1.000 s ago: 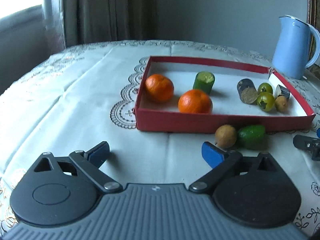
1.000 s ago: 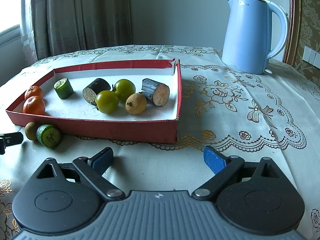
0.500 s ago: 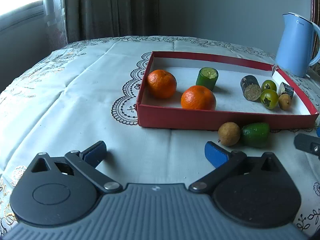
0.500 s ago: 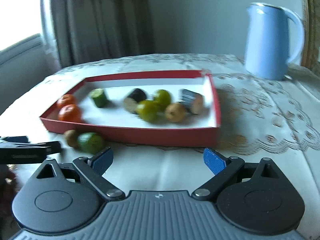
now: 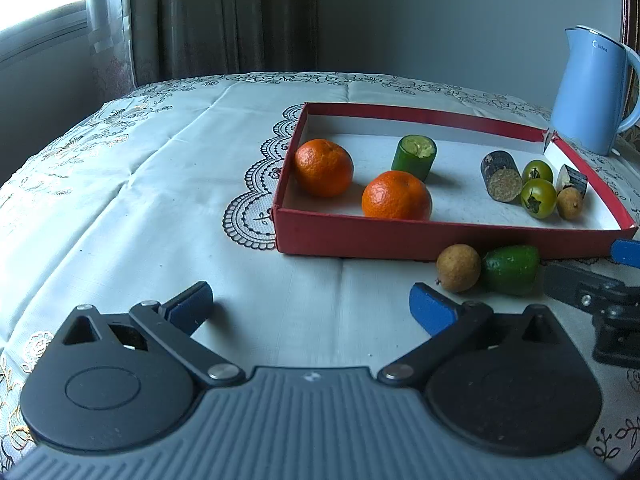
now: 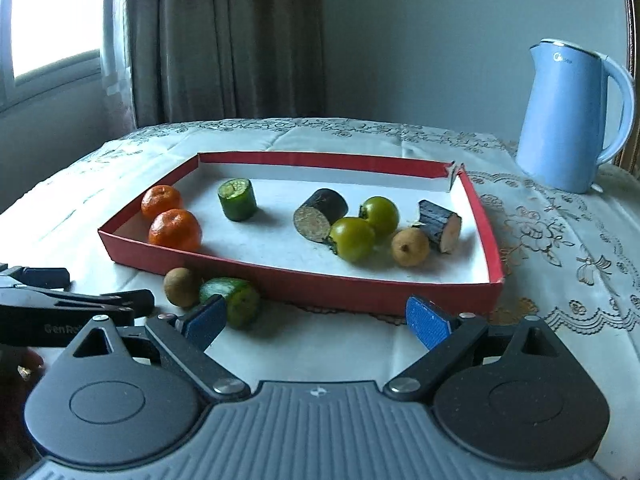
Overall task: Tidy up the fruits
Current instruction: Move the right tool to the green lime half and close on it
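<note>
Fruits are mostly sitting in the red tray [image 6: 304,280] on the lace tablecloth [image 5: 160,200]. Two mandarins [image 5: 324,167] sit at the tray's left end, one just behind the other, pretty much touching in the right wrist view. A short green cucumber chunk [image 6: 237,199] stands upright a bit further in. Over toward the right end there's a cluster: a dark cut piece [image 6: 320,220] lying on its side, two green tomatoes [image 6: 352,239] right next to each other, a small tan longan [image 6: 410,246], and another dark cut piece [image 6: 440,226] just beside it.

Two things are outside the tray, on the cloth right against its front wall: a brown longan [image 5: 458,268] and a green cut piece [image 5: 510,269], touching each other.

Left gripper [image 5: 310,304] hovers low over bare cloth in front of the tray, blue pads spread wide, nothing between them. Its right pad sits near the brown longan but isn't touching it.

Right gripper [image 6: 316,320] is also spread wide open and empty, pointed at the tray's front wall. Its left pad [image 6: 206,320] is just beside the green cut piece; can't really tell if it's touching.

Blue kettle [image 6: 572,116] stands off past the tray's far right corner, with curtains [image 6: 224,40] behind the table.
</note>
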`<state>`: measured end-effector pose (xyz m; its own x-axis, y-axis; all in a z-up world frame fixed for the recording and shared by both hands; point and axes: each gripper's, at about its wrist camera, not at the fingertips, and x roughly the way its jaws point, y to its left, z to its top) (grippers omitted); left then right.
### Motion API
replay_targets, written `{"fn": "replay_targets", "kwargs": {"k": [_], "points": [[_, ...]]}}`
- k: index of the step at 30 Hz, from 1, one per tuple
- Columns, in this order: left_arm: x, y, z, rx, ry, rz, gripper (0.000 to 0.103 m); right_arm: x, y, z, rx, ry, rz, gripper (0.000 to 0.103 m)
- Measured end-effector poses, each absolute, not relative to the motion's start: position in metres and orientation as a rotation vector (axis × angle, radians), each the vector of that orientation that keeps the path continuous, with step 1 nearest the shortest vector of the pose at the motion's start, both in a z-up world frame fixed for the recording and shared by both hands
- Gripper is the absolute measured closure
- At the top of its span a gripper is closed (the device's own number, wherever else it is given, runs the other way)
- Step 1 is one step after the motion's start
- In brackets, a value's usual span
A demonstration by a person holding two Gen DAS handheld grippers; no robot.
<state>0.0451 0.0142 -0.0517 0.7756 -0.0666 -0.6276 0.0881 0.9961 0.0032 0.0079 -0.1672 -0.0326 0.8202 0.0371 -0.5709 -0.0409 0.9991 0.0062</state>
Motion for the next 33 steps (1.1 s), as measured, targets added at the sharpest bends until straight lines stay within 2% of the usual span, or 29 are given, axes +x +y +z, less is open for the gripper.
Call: {"fn": "replay_targets", "kwargs": {"k": [3,15,19,20,21,22,33], "points": [[0.045,0.014,-0.052,0.033,0.678,-0.084,0.0,0.01,-0.164,-0.033,-0.007,0.605,0.04,0.012],[0.045,0.014,-0.052,0.033,0.678,-0.084,0.0,0.013,-0.149,-0.031,0.01,0.593,0.091,0.016],[0.045,0.015,-0.052,0.026,0.678,-0.079,0.0,0.016,-0.146,-0.03,0.035,0.607,0.116,0.022],[0.045,0.014,-0.052,0.03,0.678,-0.079,0.0,0.018,-0.147,-0.029,0.047,0.62,0.119,0.024],[0.045,0.014,-0.052,0.031,0.678,-0.079,0.0,0.017,-0.147,-0.028,0.064,0.632,0.131,0.035],[0.045,0.014,-0.052,0.03,0.678,-0.079,0.0,0.016,-0.149,-0.027,0.092,0.637,0.161,0.039],[0.038,0.021,-0.052,0.028,0.668,-0.05,0.0,0.02,-0.143,-0.03,0.093,0.661,0.186,0.038]]}}
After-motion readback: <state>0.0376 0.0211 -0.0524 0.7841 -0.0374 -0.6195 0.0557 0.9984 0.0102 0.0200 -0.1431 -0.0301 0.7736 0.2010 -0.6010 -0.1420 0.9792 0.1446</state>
